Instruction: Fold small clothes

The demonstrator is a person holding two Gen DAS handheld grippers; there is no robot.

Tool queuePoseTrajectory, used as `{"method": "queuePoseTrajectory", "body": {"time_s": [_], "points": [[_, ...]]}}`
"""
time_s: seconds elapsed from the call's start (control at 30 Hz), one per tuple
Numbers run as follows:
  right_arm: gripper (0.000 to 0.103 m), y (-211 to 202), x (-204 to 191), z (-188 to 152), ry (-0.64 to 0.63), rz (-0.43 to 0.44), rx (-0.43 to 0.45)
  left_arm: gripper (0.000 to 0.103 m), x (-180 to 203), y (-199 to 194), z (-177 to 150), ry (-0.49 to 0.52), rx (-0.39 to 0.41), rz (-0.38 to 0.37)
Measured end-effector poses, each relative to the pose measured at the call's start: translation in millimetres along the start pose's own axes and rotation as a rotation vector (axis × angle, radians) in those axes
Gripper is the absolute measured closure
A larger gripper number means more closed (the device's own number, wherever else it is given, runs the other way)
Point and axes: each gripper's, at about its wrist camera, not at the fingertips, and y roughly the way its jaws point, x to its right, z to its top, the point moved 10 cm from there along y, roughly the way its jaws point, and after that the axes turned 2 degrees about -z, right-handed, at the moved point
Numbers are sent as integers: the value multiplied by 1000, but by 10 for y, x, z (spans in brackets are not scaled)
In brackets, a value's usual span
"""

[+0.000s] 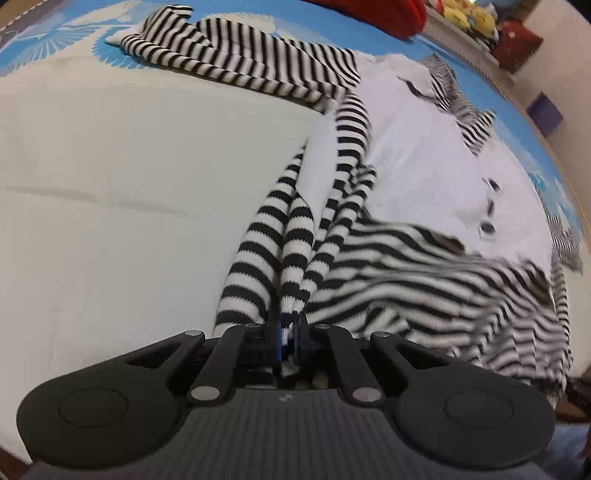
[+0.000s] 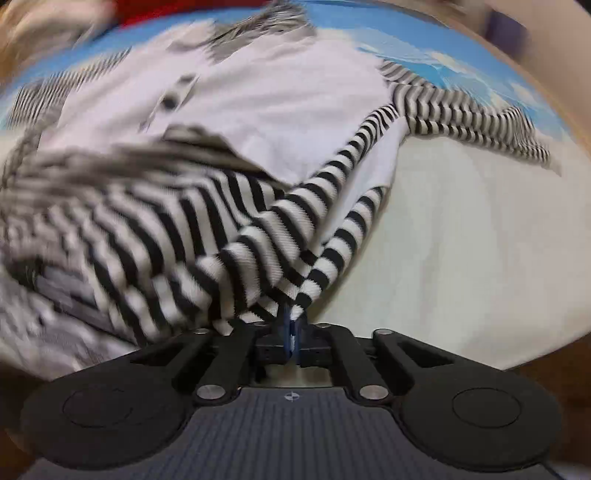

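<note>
A small garment with black-and-white striped fabric and a plain white front panel with dark buttons lies spread on a white cloth. My left gripper is shut on a bunched fold of the striped hem, which rises in ridges away from the fingers. In the right wrist view the same striped garment drapes from my right gripper, which is shut on another pinched edge of it. A striped sleeve stretches toward the far left; the other sleeve trails off to the right. The right wrist view is blurred on its left side.
The white cloth covers a blue patterned bed surface. A red cushion and yellow plush toys sit on a ledge at the far edge, with a purple box beyond the bed's right edge.
</note>
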Motion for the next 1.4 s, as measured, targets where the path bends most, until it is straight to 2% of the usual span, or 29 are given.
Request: {"method": "queuePoseTrajectory", "body": {"time_s": [0.17, 0.27, 0.3, 0.33, 0.37, 0.4, 0.43, 0.47, 0.53, 0.57, 0.6, 0.63, 0.7, 0.77, 0.83, 0.9, 0.97, 1.07, 1.17, 1.23, 1.3, 1.33, 1.4], "points": [[103, -117, 617, -222, 14, -14, -69, 97, 318, -131, -516, 94, -66, -76], [103, -67, 658, -353, 10, -26, -106, 96, 417, -167, -662, 147, -46, -58], [101, -50, 640, -368, -2, -33, -108, 93, 412, -178, -666, 145, -33, -50], [96, -30, 631, -378, -6, -43, -114, 91, 395, -184, -654, 135, -20, -49], [79, -27, 630, -391, -6, -54, -123, 88, 374, -191, -631, 124, -13, -54], [58, -37, 647, -402, -3, -72, -124, 82, 358, -204, -613, 120, -7, -55], [52, -84, 675, -387, 13, -86, -103, 71, 355, -233, -606, 122, 0, -53], [50, -183, 725, -372, 41, -82, -78, 65, 394, -267, -627, 132, 13, -48], [50, -346, 798, -314, 100, -70, -30, 43, 442, -380, -612, 170, 45, -33], [50, -433, 864, -233, 125, -71, 26, 37, 476, -430, -617, 191, 64, -22], [49, -517, 880, -167, 138, -55, 85, 25, 512, -451, -607, 212, 82, -8], [49, -578, 855, -96, 143, -19, 134, 18, 552, -461, -589, 236, 102, 16], [49, -573, 750, -13, 151, 46, 171, 18, 661, -413, -648, 285, 108, 44], [49, -409, 549, -31, 82, 76, 150, 18, 685, -273, -726, 324, 71, 95], [49, -139, 373, -197, -38, 4, 55, 17, 636, -171, -831, 349, 47, 158], [49, 11, 278, -382, -113, -47, -30, 16, 572, -200, -901, 334, 64, 163], [49, -2, 243, -454, -115, -49, -68, 15, 521, -248, -909, 311, 61, 167], [49, -142, 200, -517, -134, -42, -75, 15, 470, -320, -909, 289, 61, 171], [48, -460, 360, -349, -68, -19, 8, 15, 531, -525, -806, 260, 99, 124], [47, -690, 622, -28, 61, -4, 141, 13, 614, -705, -642, 246, 165, 85], [36, -827, 1078, 385, 237, -5, 281, 11, 692, -841, -430, 219, 237, 62], [34, -832, 1380, 588, 345, -35, 340, 10, 727, -888, -316, 202, 271, 51], [33, -680, 2009, 911, 537, -105, 402, 10, 756, -906, -55, 154, 328, 36]]}}
